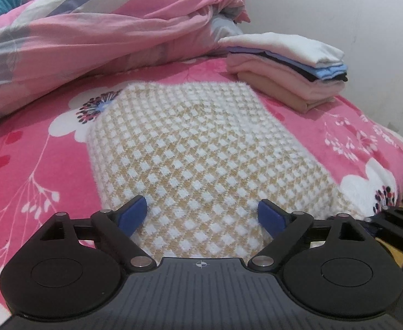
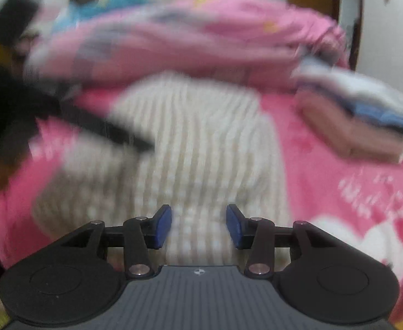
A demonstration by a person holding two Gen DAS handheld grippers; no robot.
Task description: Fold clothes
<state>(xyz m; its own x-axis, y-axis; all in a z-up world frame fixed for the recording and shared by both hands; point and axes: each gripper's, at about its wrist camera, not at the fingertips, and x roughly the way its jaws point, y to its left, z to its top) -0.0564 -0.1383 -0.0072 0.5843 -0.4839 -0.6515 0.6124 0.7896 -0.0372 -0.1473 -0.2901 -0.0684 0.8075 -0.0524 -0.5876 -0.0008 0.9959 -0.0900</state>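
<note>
Both blue-padded fingers (image 1: 134, 214) of the left gripper (image 1: 202, 214) stand spread wide over the near end of the folded checked garment (image 1: 198, 148), with nothing pinched between them; the cloth simply lies under the gap. That garment, a fuzzy knit in a tan and white diamond pattern, rests flat in the middle of the pink floral bedspread (image 1: 33, 165). Beyond it and to its right sits a stack of folded clothes (image 1: 289, 66) (white on top, then blue, black, pale pink and tan), its tan bottom piece just beside the garment's far corner. A crumpled pink quilt (image 1: 105, 30) is heaped behind, against a white wall (image 1: 352, 13). From the right wrist view, which is heavily blurred, the right gripper (image 2: 198, 225) hangs above the garment's near edge, its fingers (image 2: 162, 225) partly apart and gripping nothing, with the left gripper's dark body at the left of that view.
</note>
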